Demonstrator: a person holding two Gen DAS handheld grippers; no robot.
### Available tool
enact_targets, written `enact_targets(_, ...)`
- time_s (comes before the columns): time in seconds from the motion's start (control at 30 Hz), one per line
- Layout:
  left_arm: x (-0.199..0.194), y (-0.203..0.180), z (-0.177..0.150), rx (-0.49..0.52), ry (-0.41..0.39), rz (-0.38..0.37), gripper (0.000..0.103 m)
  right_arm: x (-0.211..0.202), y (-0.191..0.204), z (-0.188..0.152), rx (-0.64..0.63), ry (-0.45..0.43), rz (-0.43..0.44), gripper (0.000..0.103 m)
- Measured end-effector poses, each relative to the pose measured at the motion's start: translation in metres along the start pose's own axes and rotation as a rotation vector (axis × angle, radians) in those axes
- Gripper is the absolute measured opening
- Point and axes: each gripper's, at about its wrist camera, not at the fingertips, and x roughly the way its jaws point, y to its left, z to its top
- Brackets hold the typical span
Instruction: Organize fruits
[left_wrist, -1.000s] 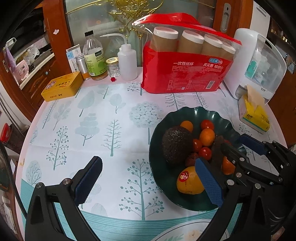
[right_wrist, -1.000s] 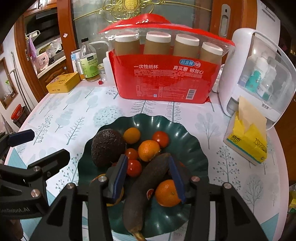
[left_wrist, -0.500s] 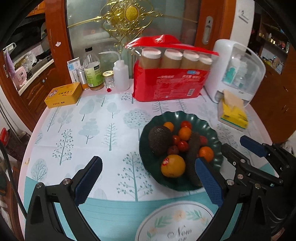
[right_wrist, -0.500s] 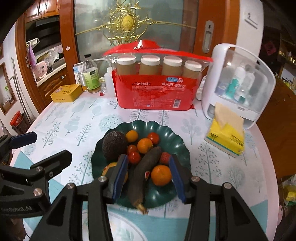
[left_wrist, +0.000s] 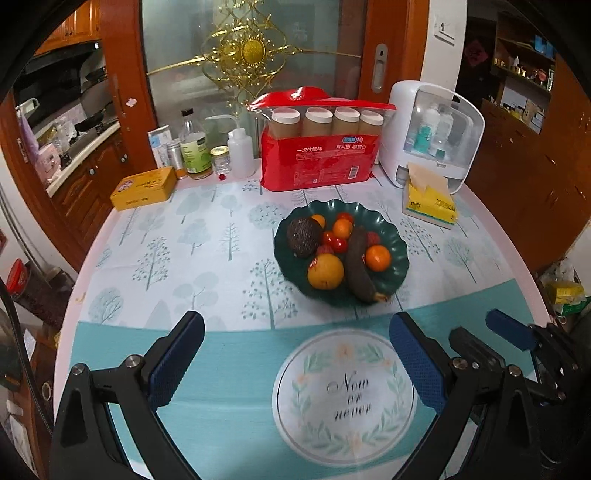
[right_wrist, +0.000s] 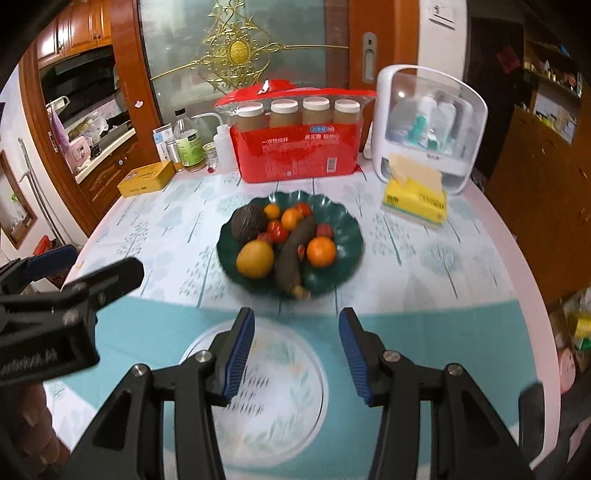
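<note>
A dark green scalloped plate (left_wrist: 397, 236) (right_wrist: 347, 225) holds an avocado (left_wrist: 303, 236) (right_wrist: 248, 223), a large yellow-orange fruit (left_wrist: 325, 271) (right_wrist: 255, 258), a dark overripe banana (left_wrist: 358, 266) (right_wrist: 293, 254), a tangerine (left_wrist: 378, 257) (right_wrist: 321, 252), smaller oranges and cherry tomatoes. My left gripper (left_wrist: 295, 358) is open and empty, near the table's front edge, well short of the plate. My right gripper (right_wrist: 297, 354) is open and empty, also short of the plate; it shows at the right in the left wrist view (left_wrist: 509, 328).
At the back stand a red pack of paper cups (left_wrist: 317, 155), a white storage box (left_wrist: 432, 136), a yellow tissue pack (left_wrist: 428, 201), bottles (left_wrist: 195, 151) and a yellow tin (left_wrist: 144, 188). A round printed emblem (left_wrist: 343, 395) lies near the table's front edge.
Both grippers have pulled back and up from the plate toward the table's front edge. The right gripper, earlier around the banana, has let it lie in the plate and opened wider.
</note>
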Motion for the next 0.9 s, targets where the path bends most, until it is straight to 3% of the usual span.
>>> enact_targets(0.37, -0.066, -0.018, -0.042, -0.005, -0.03, 0.046, 0.1, -0.071, -0.009, -0.037, 0.039, 0.001, 0.014, 0.067)
enact_targets(0.9, -0.072, -0.029, -0.071, -0.078, 0.062, 0.094, 0.1, -0.093, -0.016, -0.053, -0.004, -0.013, 0.019, 0.068)
